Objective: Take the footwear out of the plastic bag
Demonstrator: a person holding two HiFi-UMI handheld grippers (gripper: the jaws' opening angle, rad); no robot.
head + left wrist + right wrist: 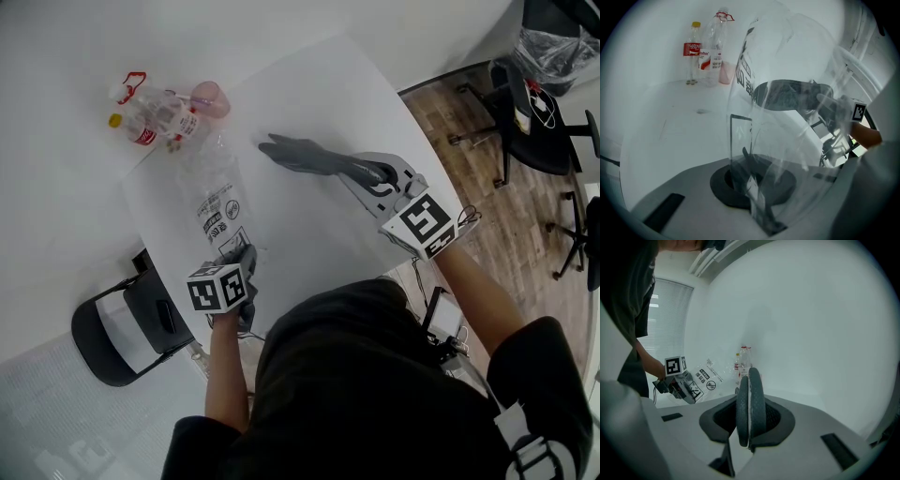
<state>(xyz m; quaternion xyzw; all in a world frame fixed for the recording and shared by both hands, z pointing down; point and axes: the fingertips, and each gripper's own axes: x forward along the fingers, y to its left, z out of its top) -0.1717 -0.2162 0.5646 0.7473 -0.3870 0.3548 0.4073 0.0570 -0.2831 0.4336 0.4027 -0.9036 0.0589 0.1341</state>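
Note:
A pair of grey slippers [305, 155] hangs over the white table [328, 84], fully outside the bag. My right gripper [373, 174] is shut on their heel end. In the right gripper view the slippers [751, 394] stand edge-on, pressed together between the jaws of the right gripper [750, 430]. The clear plastic bag [217, 197] with black print lies to their left. My left gripper [246, 257] is shut on its near edge. In the left gripper view the bag [787, 93] rises in front of the camera, pinched by the left gripper [756, 188].
Plastic bottles [150, 120] and a pink cup [208, 97] stand at the table's far left corner. A black chair [122, 328] sits below the table's left edge. Office chairs [534, 112] stand on the wooden floor at the right.

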